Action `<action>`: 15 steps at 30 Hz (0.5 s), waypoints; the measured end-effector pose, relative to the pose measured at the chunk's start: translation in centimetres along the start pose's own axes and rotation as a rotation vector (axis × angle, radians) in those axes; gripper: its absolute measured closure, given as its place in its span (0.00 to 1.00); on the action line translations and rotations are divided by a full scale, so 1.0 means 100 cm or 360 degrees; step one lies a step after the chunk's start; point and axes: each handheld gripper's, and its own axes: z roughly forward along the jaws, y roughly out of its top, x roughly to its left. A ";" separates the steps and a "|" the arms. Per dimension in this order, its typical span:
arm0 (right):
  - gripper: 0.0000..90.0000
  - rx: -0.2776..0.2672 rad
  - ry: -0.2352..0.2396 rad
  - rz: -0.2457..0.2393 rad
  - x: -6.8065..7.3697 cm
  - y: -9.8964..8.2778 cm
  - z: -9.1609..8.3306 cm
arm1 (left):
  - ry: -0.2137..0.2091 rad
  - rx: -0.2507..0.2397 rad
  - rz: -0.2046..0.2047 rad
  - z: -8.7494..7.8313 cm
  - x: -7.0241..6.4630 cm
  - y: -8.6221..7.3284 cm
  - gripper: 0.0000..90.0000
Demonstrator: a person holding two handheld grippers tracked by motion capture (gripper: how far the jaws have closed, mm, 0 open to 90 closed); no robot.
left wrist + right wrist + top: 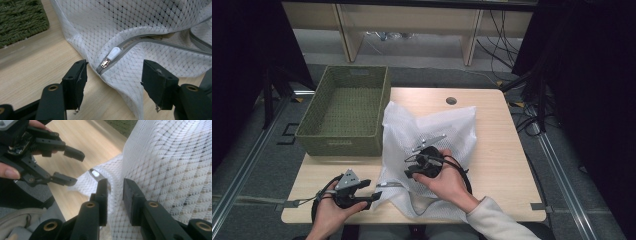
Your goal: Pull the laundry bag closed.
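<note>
A white mesh zip bag (432,125) lies crumpled across the middle of the wooden table (502,150). Its white zipper pull (113,53) sits at the end of a grey zip, just ahead of my left gripper (115,67). The left jaws stand wide apart on either side of the pull and touch nothing. Near the table's front left my left gripper (374,189) points at the bag's corner. My right gripper (409,167) rests on top of the bag. In the right gripper view its jaws (115,182) stand a narrow gap apart with a fold of mesh between them.
A green woven basket (344,142) stands at the table's back left, close to the bag. A round cable hole (451,100) sits near the far edge. Bare wood shows to the right of the bag. Shelving and cables lie beyond the table.
</note>
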 end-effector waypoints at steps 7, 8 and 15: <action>0.83 0.0011 -0.0011 0.0027 0.004 0.006 0.005 | 0.0008 -0.0002 -0.0001 -0.001 0.001 0.001 0.41; 0.83 -0.0016 -0.0009 0.0027 0.005 0.007 0.007 | 0.0002 -0.0006 0.0019 -0.001 0.002 0.001 0.41; 0.84 0.0018 0.0015 0.0013 0.005 0.011 0.014 | -0.0021 -0.0010 0.0066 -0.001 0.002 0.002 0.40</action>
